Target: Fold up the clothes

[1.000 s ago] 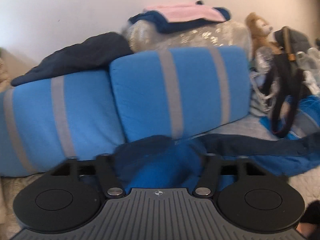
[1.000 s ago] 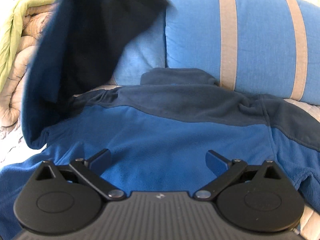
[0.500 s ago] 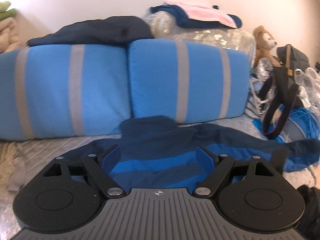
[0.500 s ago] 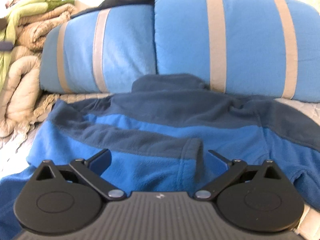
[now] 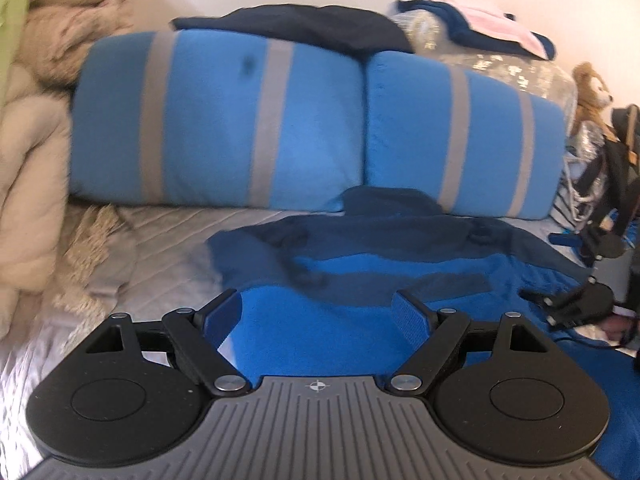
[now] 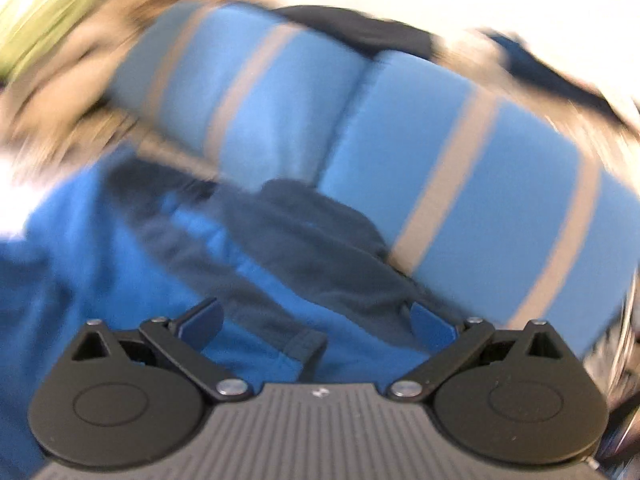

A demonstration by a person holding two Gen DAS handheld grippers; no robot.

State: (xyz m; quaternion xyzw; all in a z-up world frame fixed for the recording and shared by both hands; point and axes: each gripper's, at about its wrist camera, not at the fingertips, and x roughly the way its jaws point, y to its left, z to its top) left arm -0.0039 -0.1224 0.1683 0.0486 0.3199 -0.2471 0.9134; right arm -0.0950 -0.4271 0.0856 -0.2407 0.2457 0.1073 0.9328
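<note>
Left wrist view: fleece jacket laid out, both grippers empty between folds

Left wrist view shows the blue fleece jacket (image 5: 360, 280) lying spread on the quilted bed (image 5: 160, 248), collar toward the two striped blue pillows (image 5: 224, 120). A sleeve with its dark cuff lies folded across the body. The left gripper (image 5: 318, 316) hovers over the jacket's near left part, its jaws having just been opening; they stand spread with nothing pinched between them. The right gripper (image 6: 316, 326), seen in the blurred right wrist view, is also spread and empty above the jacket's middle.

Step in hand, as judged: one sleeve is folded in; the other side remains. The next move calls for lowering a gripper to a free edge or the remaining sleeve, pinching one layer only, and carrying it across without dragging the folded sleeve.

Surroundings: beige blankets (image 5: 32, 128) crowd the bed's left side; a dark garment (image 5: 304, 28) lies atop the pillows; a teddy bear (image 5: 590, 88) and a black bag (image 5: 620, 168) stand at right. The pillows limit room beyond the collar.
</note>
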